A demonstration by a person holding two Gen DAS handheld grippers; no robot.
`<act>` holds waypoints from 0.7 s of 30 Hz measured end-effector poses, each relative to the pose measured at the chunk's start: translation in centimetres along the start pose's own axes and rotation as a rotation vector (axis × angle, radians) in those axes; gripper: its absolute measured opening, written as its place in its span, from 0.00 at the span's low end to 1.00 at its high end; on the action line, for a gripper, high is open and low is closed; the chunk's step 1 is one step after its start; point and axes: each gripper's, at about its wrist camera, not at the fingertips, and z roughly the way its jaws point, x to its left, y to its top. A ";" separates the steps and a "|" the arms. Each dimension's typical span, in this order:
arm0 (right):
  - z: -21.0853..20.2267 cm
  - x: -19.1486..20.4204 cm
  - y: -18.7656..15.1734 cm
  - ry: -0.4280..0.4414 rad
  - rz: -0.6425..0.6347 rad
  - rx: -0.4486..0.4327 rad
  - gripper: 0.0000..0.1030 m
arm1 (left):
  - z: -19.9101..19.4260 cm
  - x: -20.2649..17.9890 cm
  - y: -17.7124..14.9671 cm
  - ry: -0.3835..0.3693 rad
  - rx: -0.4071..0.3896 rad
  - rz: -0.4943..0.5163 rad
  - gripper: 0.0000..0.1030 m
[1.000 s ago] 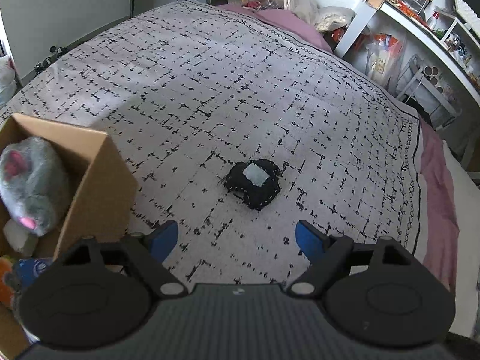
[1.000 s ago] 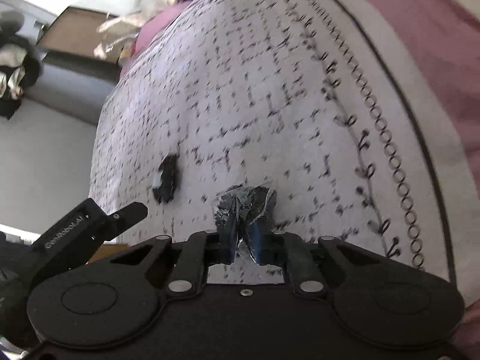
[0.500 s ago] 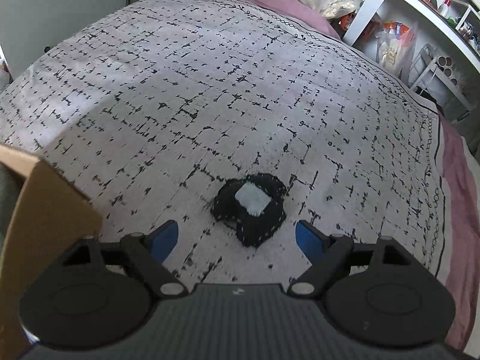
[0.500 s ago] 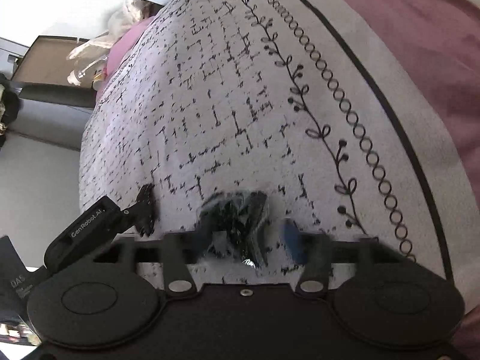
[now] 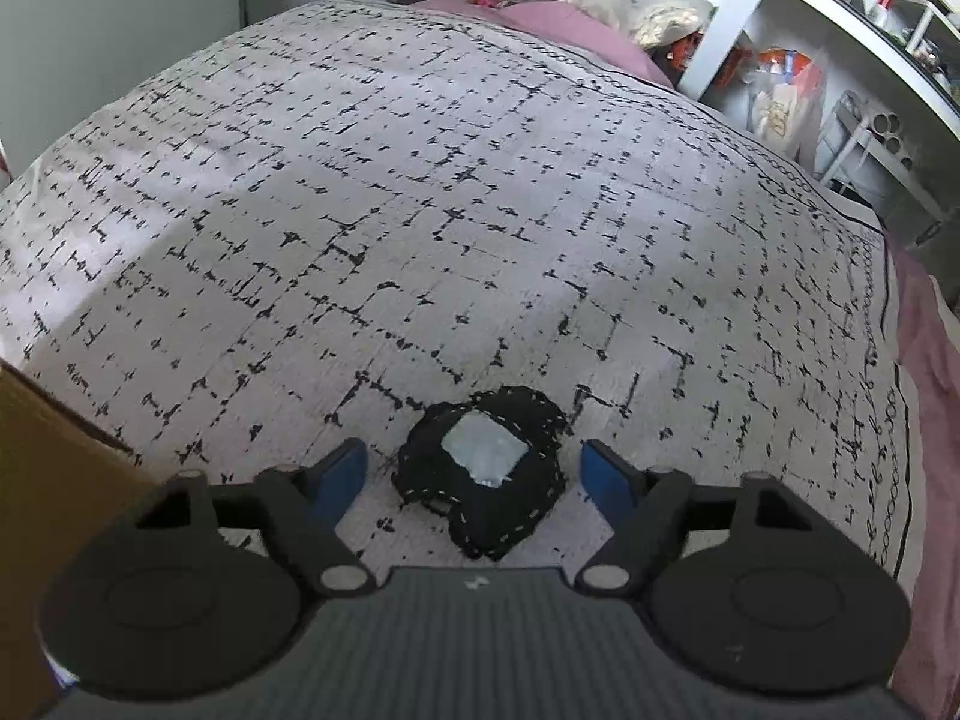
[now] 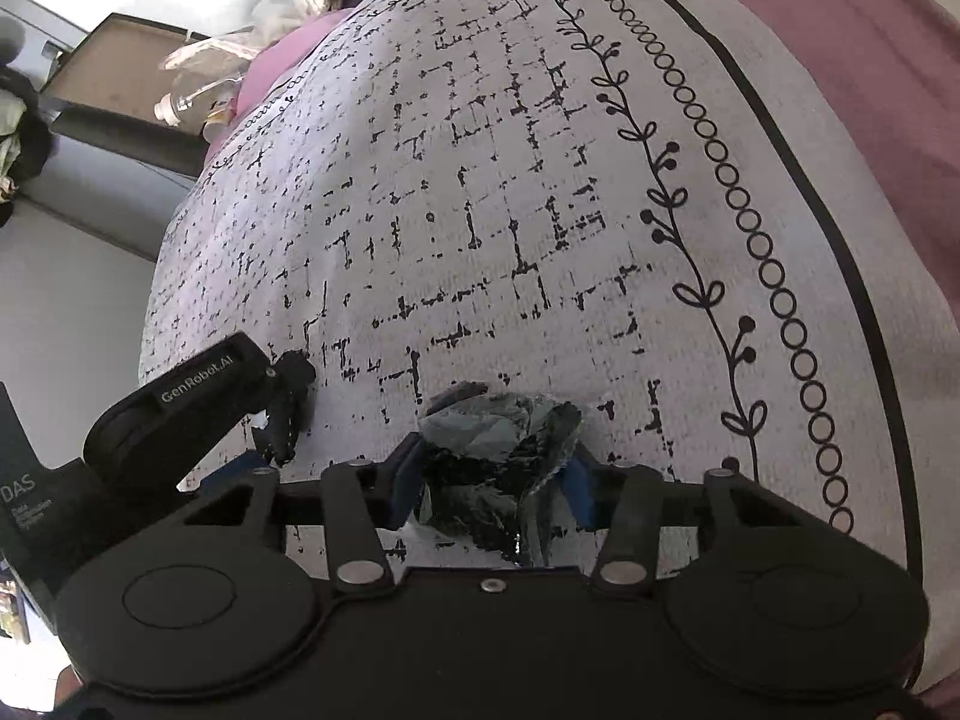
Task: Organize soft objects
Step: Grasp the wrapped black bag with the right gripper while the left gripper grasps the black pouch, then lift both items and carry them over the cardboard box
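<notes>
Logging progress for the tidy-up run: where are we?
Done: nothing visibly finished now; only the cardboard box's outer wall shows. In hand: right gripper is shut on a crumpled dark plastic-wrapped bundle. Next: left gripper is open, straddling the black stitched pouch lying on the bedspread.

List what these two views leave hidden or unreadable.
- Cardboard box, left wrist view: cut off by the left edge, contents unseen.
- Black crinkly bundle, right wrist view: its underside sits behind the right gripper.
- Black pouch, right wrist view: mostly covered by the left gripper.
- Shelf items, left wrist view: too small.
</notes>
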 end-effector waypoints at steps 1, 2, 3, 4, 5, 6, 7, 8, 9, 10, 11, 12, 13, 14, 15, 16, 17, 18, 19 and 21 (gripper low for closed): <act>0.0 0.1 0.1 0.004 -0.002 -0.002 0.40 | -0.1 0.0 -0.1 0.000 -0.003 0.003 0.56; 0.1 0.1 0.1 0.009 -0.004 -0.003 0.39 | -0.3 0.0 -0.2 -0.003 -0.005 0.005 0.51; 0.0 0.2 0.0 0.015 -0.008 -0.004 0.37 | -0.5 0.0 -0.3 -0.008 -0.005 0.004 0.47; -0.1 0.2 0.0 0.018 -0.013 -0.007 0.36 | -0.7 0.1 -0.4 -0.022 -0.004 0.001 0.44; -0.2 0.3 0.0 0.023 -0.017 -0.007 0.36 | -1.0 0.2 -0.4 -0.037 -0.002 -0.005 0.43; -0.3 0.3 -0.1 0.029 -0.017 -0.005 0.35 | -1.3 0.2 -0.5 -0.046 -0.003 -0.006 0.42; -0.4 0.3 -0.1 0.035 -0.014 -0.002 0.35 | -1.7 0.2 -0.6 -0.052 -0.011 -0.002 0.42; -0.6 0.2 -0.1 0.041 -0.009 -0.002 0.35 | -2.3 0.2 -0.6 -0.055 -0.023 0.004 0.42; -0.8 0.1 -0.2 0.044 -0.006 -0.005 0.35 | -2.8 0.2 -0.7 -0.060 -0.031 0.007 0.42; -1.1 0.0 -0.2 0.045 -0.008 -0.011 0.35 | -3.5 0.2 -0.7 -0.068 -0.039 0.007 0.42; -1.4 0.1 -0.2 0.046 -0.012 -0.019 0.35 | -4.1 0.3 -0.8 -0.075 -0.044 0.007 0.42; -1.7 0.1 -0.3 0.049 -0.015 -0.026 0.35 | -4.6 0.3 -0.8 -0.079 -0.048 0.007 0.42; -2.0 0.1 -0.3 0.054 -0.019 -0.032 0.35 | -5.2 0.4 -0.8 -0.085 -0.054 0.005 0.42; -2.3 0.2 -0.4 0.058 -0.025 -0.038 0.35 | -6.0 0.5 -0.9 -0.090 -0.060 0.005 0.42; -2.5 0.3 -0.4 0.059 -0.033 -0.044 0.35 | -6.6 0.7 -0.9 -0.094 -0.066 0.005 0.42; -2.8 0.4 -0.5 0.062 -0.039 -0.047 0.35 | -7.2 0.8 -1.0 -0.098 -0.072 0.005 0.42; -2.9 0.6 -0.6 0.065 -0.042 -0.050 0.35 | -7.9 1.0 -1.1 -0.104 -0.075 0.003 0.42; -3.2 0.7 -0.7 0.071 -0.048 -0.052 0.35 | -8.4 1.1 -1.1 -0.108 -0.078 0.000 0.42; -3.4 0.9 -0.8 0.078 -0.055 -0.055 0.35 | -9.2 1.3 -1.2 -0.115 -0.082 -0.004 0.42; -4.0 1.3 -1.1 0.087 -0.078 -0.068 0.35 | -10.3 1.8 -1.4 -0.122 -0.091 -0.006 0.42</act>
